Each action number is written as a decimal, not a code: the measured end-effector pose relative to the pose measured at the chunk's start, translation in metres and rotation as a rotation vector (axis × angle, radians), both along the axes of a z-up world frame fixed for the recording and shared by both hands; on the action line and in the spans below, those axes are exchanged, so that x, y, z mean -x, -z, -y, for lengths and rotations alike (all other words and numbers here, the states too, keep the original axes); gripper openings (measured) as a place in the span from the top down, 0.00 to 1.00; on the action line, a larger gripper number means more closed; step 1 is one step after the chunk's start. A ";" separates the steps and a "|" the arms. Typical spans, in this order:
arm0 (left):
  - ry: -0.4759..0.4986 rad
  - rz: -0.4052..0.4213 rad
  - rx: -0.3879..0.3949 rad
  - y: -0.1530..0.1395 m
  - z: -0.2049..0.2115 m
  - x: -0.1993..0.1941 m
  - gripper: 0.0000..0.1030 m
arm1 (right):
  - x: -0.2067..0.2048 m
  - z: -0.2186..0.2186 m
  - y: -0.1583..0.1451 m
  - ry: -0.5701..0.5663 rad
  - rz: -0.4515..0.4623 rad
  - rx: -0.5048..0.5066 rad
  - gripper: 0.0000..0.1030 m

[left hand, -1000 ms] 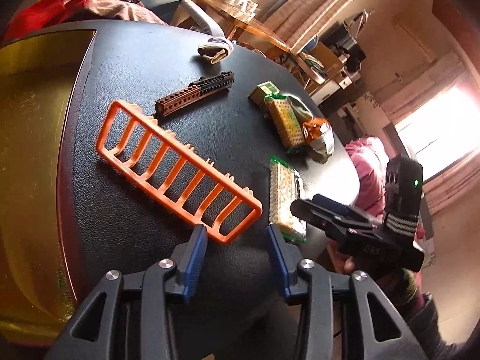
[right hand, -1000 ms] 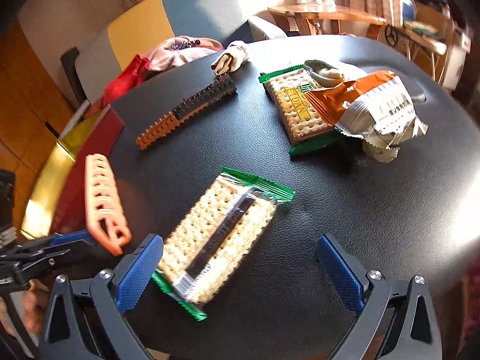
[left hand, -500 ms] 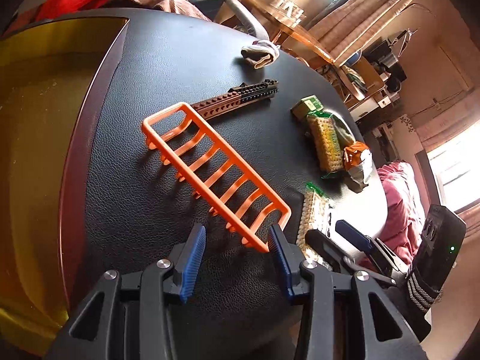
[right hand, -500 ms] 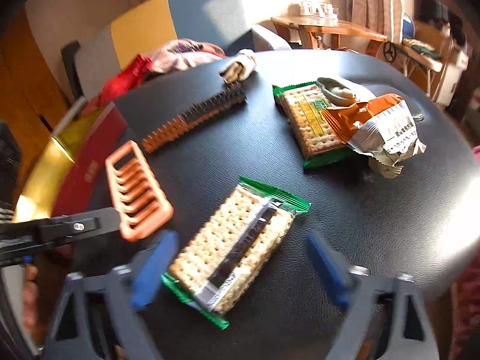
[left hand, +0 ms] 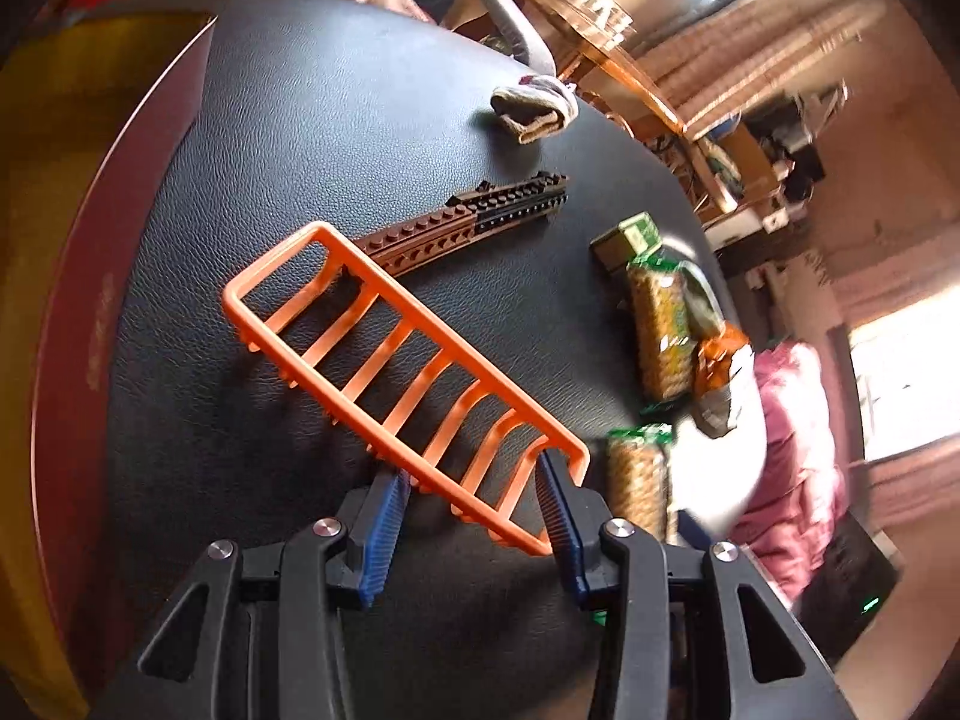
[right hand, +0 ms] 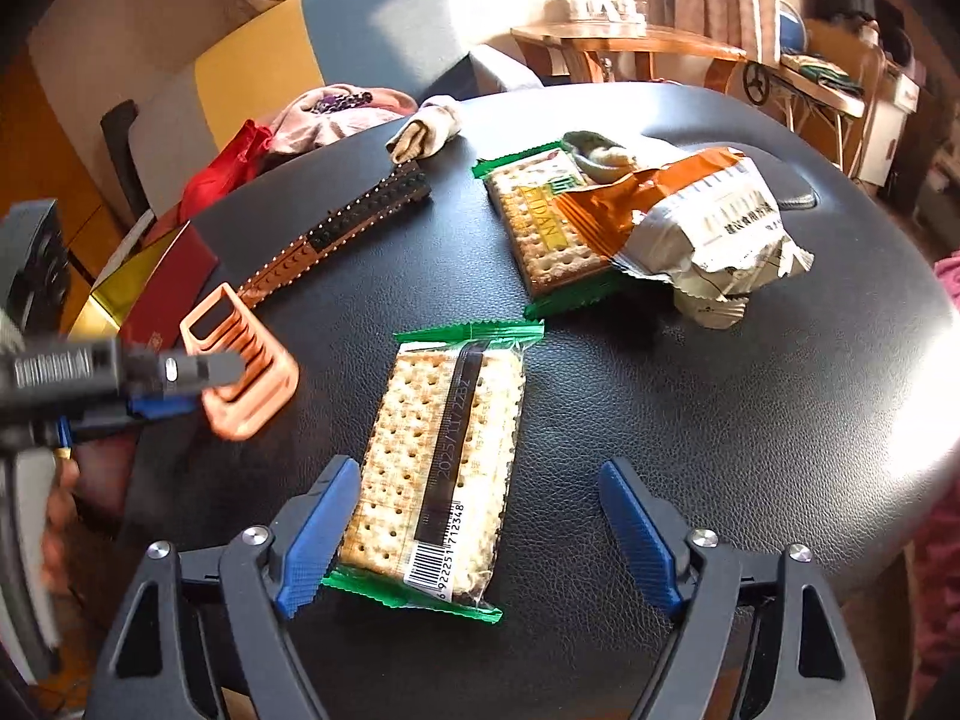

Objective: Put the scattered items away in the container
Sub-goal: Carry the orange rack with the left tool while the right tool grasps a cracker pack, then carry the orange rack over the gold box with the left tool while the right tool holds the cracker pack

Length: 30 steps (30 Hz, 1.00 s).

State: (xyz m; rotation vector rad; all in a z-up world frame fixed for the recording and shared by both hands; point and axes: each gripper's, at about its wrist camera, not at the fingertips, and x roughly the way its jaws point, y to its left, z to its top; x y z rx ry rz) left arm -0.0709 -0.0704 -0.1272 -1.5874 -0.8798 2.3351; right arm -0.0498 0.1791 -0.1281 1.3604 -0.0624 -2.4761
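An orange plastic rack (left hand: 402,354) lies on the black round table (left hand: 312,120). My left gripper (left hand: 474,516) is open, its blue pads on either side of the rack's near end. It also shows in the right wrist view (right hand: 162,384) at the rack (right hand: 246,372). My right gripper (right hand: 474,534) is open around the near end of a green-edged cracker packet (right hand: 444,468). The red and gold box (left hand: 66,252) sits at the table's left edge.
A brown and black brick strip (left hand: 474,222), a rolled sock (left hand: 534,108), a second cracker packet (right hand: 540,222), an orange and white snack bag (right hand: 690,222) and a small green box (left hand: 630,240) lie on the table. Chairs and clothes stand behind.
My left gripper has moved forward until its pads straddle the rack's near end. My right gripper has moved over the cracker packet, which now lies between its fingers.
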 end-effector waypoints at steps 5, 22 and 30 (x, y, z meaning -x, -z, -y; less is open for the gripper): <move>-0.057 0.028 -0.075 -0.004 0.009 0.003 0.52 | -0.005 0.020 0.007 -0.056 -0.031 -0.122 0.09; -0.083 0.113 0.089 0.004 0.007 0.006 0.78 | -0.002 0.005 -0.003 -0.022 -0.040 -0.085 0.52; 0.046 -0.075 0.208 -0.019 -0.006 -0.018 0.81 | -0.008 0.002 -0.007 0.001 -0.030 -0.039 0.53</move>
